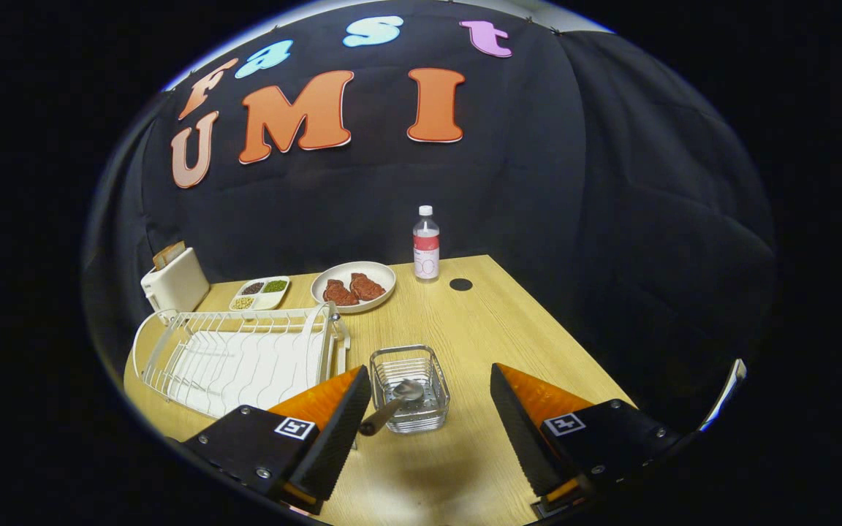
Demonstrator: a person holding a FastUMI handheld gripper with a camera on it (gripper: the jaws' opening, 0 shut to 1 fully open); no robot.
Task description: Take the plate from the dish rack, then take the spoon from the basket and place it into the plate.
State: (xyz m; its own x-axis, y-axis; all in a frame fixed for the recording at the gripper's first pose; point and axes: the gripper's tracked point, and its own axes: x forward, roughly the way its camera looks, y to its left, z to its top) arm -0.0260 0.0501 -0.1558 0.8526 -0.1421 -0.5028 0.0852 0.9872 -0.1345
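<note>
Lying in the basket (pixel 410 387) just ahead of the wide-apart, empty gripper (pixel 428 416), the spoon (pixel 394 406) looks light, hard and slippery, best pinched by its handle.

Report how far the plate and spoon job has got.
Done, it seems: the white dish rack holds no plate, and the one plate in view sits beyond it, carrying two pieces of meat. In hand: nothing; the hand-held gripper is open over the table. Left: the spoon lies in the wire basket between the fingers, to be gripped and carried to the plate.
</note>
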